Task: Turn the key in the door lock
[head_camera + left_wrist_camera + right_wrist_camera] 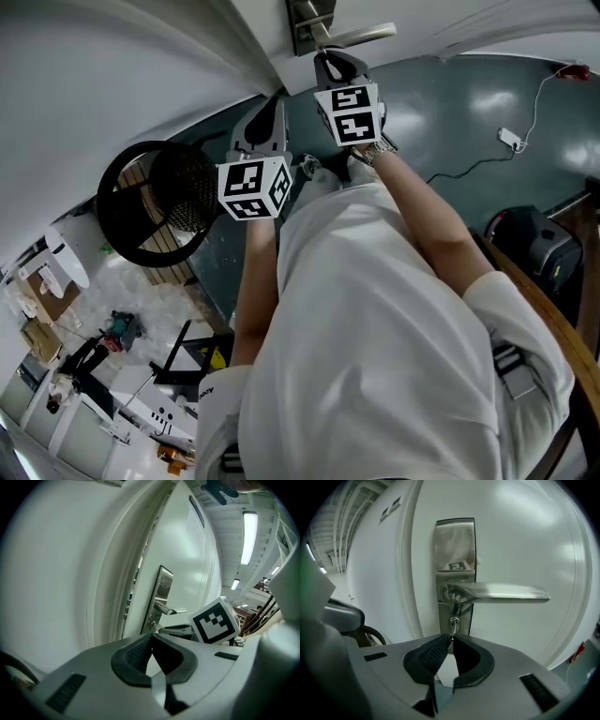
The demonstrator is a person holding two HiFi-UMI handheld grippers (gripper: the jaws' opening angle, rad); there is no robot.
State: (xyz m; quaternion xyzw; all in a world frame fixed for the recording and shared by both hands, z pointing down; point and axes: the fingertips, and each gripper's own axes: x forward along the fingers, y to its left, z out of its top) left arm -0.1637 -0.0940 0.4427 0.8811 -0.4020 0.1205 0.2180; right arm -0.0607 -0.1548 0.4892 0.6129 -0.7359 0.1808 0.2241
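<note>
A small metal key (452,626) sticks out of the keyhole in the steel lock plate (455,550), just under the lever handle (501,592) of the white door. My right gripper (451,639) is shut on the key, with its pads pinching the key's head. In the head view the right gripper (328,56) reaches up to the handle (361,36). My left gripper (151,637) is shut with nothing in it. It hangs off the door, left of the lock plate (161,585) and beside the right gripper's marker cube (214,620). In the head view the left gripper (270,105) is lower and to the left.
The door frame (117,573) runs close by the left gripper. A round black mesh fan (155,202) stands at the left on the floor. A white cable (525,112) and a black bag (530,239) lie at the right. Clutter fills the lower left corner.
</note>
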